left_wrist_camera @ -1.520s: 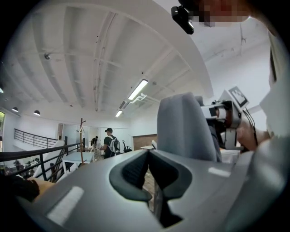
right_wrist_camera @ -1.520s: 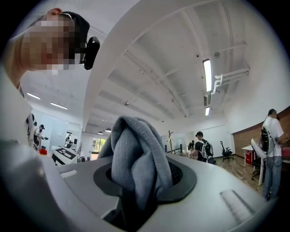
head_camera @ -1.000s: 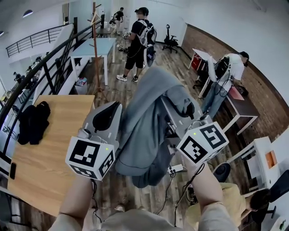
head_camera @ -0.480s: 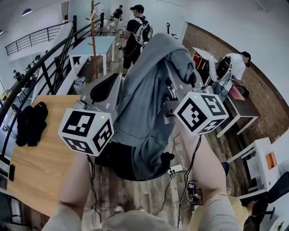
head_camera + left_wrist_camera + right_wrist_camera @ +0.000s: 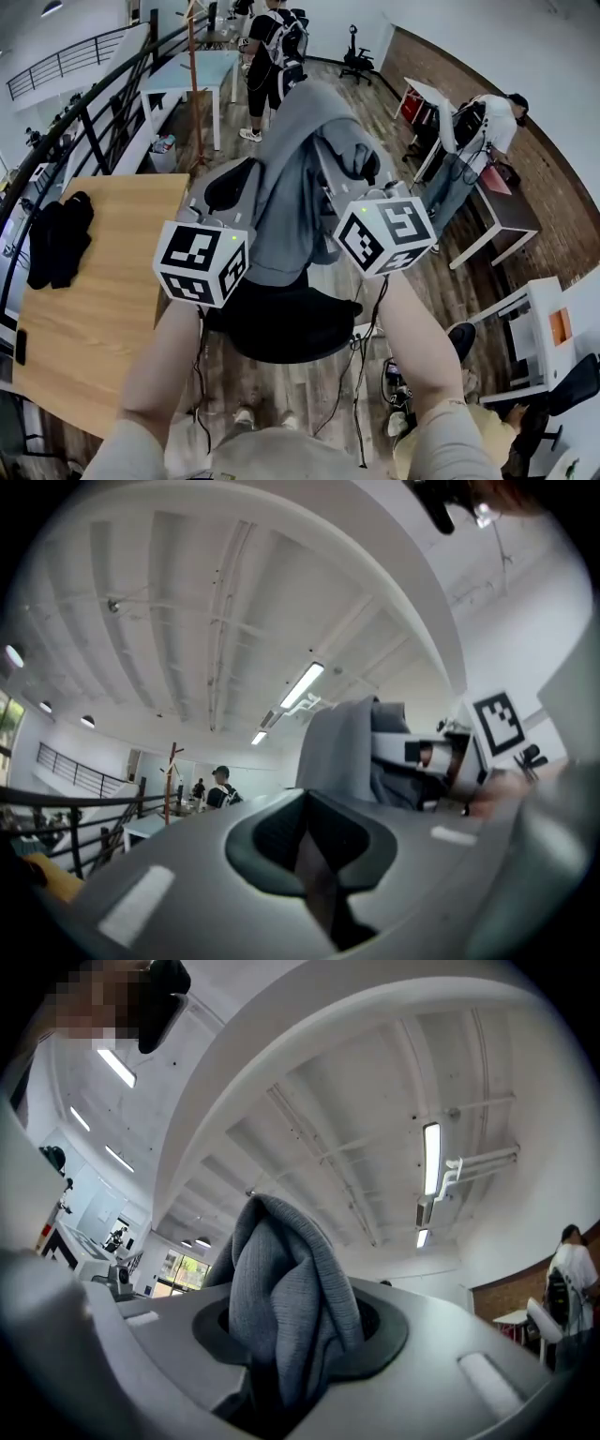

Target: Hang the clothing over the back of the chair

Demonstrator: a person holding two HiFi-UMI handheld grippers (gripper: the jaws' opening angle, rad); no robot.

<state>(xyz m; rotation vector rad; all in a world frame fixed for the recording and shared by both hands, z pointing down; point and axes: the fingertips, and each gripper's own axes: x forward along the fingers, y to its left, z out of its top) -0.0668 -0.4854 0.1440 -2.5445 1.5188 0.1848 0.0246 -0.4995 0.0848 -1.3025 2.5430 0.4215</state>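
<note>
A grey garment (image 5: pixel 300 178) hangs in a long fold from my right gripper (image 5: pixel 349 169), which is shut on a bunched part of it (image 5: pixel 281 1288). Its lower hem ends just above the black seat of a chair (image 5: pixel 281 323); the chair's back is hidden behind the cloth. My left gripper (image 5: pixel 230 183) is held close beside the garment on its left. Its jaws are shut with no cloth between them (image 5: pixel 314 855). From the left gripper view the garment (image 5: pixel 342 752) shows beyond the jaws.
A wooden table (image 5: pixel 94 291) stands at the left with dark clothing (image 5: pixel 56 239) on it. Beyond it are a railing (image 5: pixel 84 122), a coat stand (image 5: pixel 192 75) and a pale blue table (image 5: pixel 187 94). People stand at the back (image 5: pixel 272 47) and right (image 5: pixel 487 122). Cables (image 5: pixel 361 375) lie on the floor.
Both grippers have carried the garment forward and a little lower. Its hem now hangs higher in the picture, and the black chair seat has come into view beneath it.
</note>
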